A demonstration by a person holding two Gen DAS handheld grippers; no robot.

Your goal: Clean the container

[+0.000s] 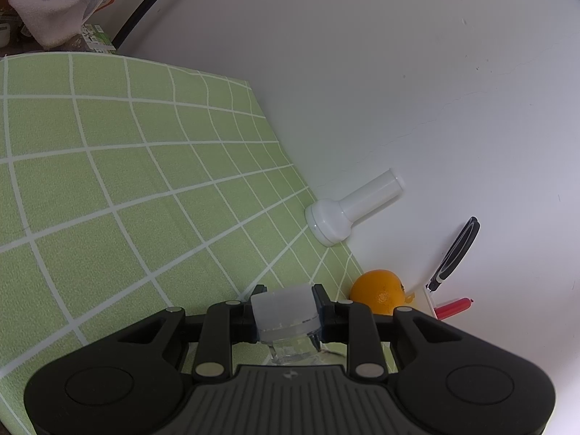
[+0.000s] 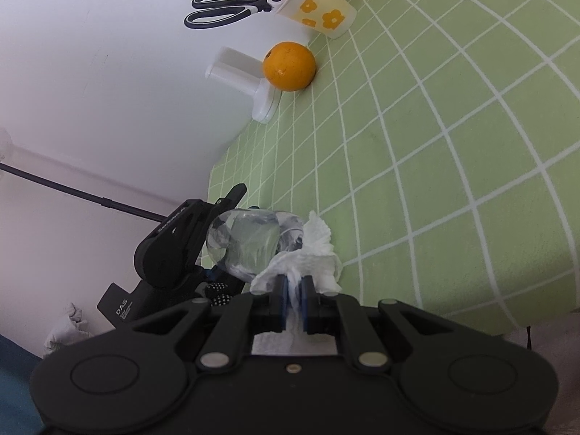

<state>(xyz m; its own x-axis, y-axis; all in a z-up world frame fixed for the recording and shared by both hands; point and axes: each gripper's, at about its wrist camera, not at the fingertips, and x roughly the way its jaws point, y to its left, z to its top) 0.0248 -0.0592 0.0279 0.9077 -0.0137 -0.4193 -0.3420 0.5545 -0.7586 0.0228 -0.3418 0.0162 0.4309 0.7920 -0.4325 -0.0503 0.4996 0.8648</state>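
Tongs first: your left tongs (image 1: 286, 313) were clamped on the frosted white cap end of the clear plastic container (image 1: 286, 311), holding it on its side above the green checked tabletop (image 1: 127, 181). Your right tongs (image 2: 294, 295) were pinched together on a crumpled white paper towel (image 2: 308, 253), whose loose end touched the container's clear body (image 2: 250, 243) where it jutted from the left tongs (image 2: 188, 239).

By my judgement the wiping was under way, not finished: the towel met only one side of the container, and I could not tell from either view whether the plastic was already clean. The far side and the cap end looked yet to be wiped, and the container was not set down.

Around you, well apart from the work, lay a round orange fruit (image 2: 289, 66) touching a white plastic funnel-shaped piece (image 2: 246, 79), a white cup with yellow flowers (image 2: 319, 9) tipped on its side, and black-handled scissors (image 2: 224, 9) beside it. None of them stood in the way; the tabletop near the container was bare.
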